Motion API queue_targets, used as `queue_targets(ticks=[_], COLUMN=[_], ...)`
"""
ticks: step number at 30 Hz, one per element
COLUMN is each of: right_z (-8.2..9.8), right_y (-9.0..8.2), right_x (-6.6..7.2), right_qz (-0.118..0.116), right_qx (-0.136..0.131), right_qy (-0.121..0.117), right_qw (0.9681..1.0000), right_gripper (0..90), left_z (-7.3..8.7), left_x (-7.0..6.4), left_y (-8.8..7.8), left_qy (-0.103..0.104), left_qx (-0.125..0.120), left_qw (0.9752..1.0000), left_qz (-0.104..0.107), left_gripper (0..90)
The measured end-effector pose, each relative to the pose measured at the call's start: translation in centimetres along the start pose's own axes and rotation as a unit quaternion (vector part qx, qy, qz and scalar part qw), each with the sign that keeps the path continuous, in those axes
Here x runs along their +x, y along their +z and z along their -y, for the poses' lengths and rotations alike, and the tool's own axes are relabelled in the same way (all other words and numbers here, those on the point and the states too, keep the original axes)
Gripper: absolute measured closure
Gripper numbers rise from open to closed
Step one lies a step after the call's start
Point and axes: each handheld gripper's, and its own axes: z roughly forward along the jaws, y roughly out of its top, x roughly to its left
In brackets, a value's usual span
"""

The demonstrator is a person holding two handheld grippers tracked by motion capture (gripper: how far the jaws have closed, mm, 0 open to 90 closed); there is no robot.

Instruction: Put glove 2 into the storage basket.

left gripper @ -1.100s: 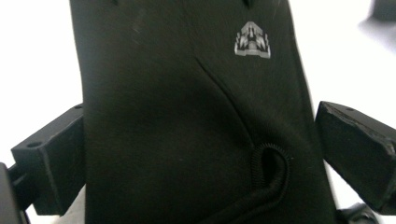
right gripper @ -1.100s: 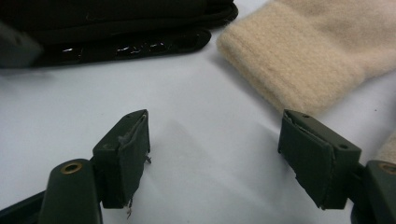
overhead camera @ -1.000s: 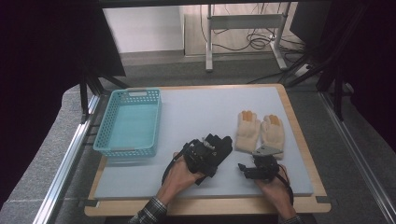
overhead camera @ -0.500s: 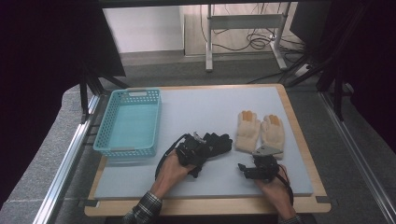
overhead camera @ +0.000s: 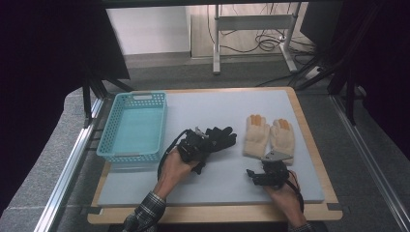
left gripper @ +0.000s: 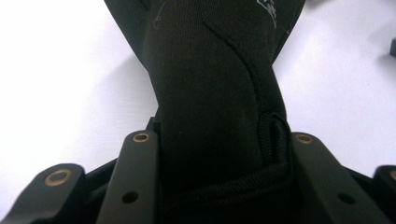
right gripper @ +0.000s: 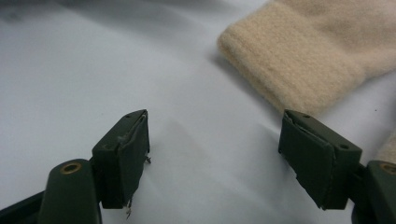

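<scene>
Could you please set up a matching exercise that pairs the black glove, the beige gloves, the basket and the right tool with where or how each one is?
Things:
1. black glove
2. beige gloves
3. basket
4. right tool

States:
A. empty, at the mat's left edge
B. jaws open over bare mat
C. pinched in the left tool
D. lying flat, side by side, at the right

Pairs: 1-C, 2-D, 3-A, 4-B
</scene>
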Motion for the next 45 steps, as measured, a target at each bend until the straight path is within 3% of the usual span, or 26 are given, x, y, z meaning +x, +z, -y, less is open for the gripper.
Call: queue_targets(ticks=[4,15,23,27,28,31,33,38,39,40,41,42,43,44,45], right_z=[0.0,0.0,0.0,0.0,0.0,0.0,0.0,0.0,0.0,0.0,0.0,0.0,0.0,0.0,0.0], right_y=[0.0,0.0,0.0,0.0,0.0,0.0,0.0,0.0,0.0,0.0,0.0,0.0,0.0,0.0,0.0], right_x=[0.0,0.0,0.0,0.0,0.0,0.0,0.0,0.0,0.0,0.0,0.0,0.0,0.0,0.0,0.0], right_qz=[0.0,-0.001,-0.001,-0.001,-0.001,-0.001,-0.001,-0.001,-0.001,-0.001,-0.001,-0.001,-0.001,-0.001,-0.001], right_qx=[-0.001,-0.001,-0.001,-0.001,-0.001,-0.001,-0.001,-0.001,-0.001,-0.001,-0.001,-0.001,-0.001,-0.001,-0.001], right_qy=[-0.001,0.0,0.0,0.0,0.0,0.0,0.0,-0.001,-0.001,-0.001,-0.001,-0.001,-0.001,-0.001,-0.001], right_qw=[1.0,1.0,1.0,1.0,1.0,1.0,1.0,1.0,1.0,1.0,1.0,1.0,1.0,1.0,1.0], right_gripper=[24.0,23.6,23.4,23.4,23.4,23.4,23.4,23.4,23.4,23.4,23.4,23.4,23.4,23.4,23.4], left_z=[-0.9,-3.1,-3.1,-2.5,-2.5,-1.6,-1.3,0.4,1.1,1.1,2.0,2.0,2.7,2.7,3.7], left_x=[0.9,3.4,6.0,8.1,8.1,9.9,10.4,13.0,13.9,13.9,15.0,15.0,16.0,16.0,17.3], left_y=[-1.1,-4.5,-6.5,-8.1,-8.1,-9.2,-9.5,-10.6,-10.9,-10.9,-11.2,-11.2,-11.3,-11.3,-11.3], left_qy=[-0.011,-0.013,-0.04,-0.053,-0.053,-0.075,-0.079,-0.114,-0.126,-0.126,-0.145,-0.145,-0.158,-0.158,-0.181], left_qx=[-0.008,-0.018,-0.029,-0.032,-0.032,-0.033,-0.032,-0.029,-0.025,-0.025,-0.022,-0.022,-0.017,-0.017,-0.009], left_qw=[0.9999,0.9985,0.9962,0.9933,0.9933,0.9894,0.9885,0.9816,0.979,0.979,0.9752,0.9752,0.9723,0.9723,0.9677], left_qz=[-0.004,-0.05,-0.071,-0.098,-0.098,-0.12,-0.125,-0.15,-0.159,-0.159,-0.166,-0.166,-0.172,-0.172,-0.175], left_gripper=[61.6,60.9,60.9,61.0,61.0,60.9,60.9,60.7,60.5,60.5,60.4,60.3,60.2,60.2,60.3])
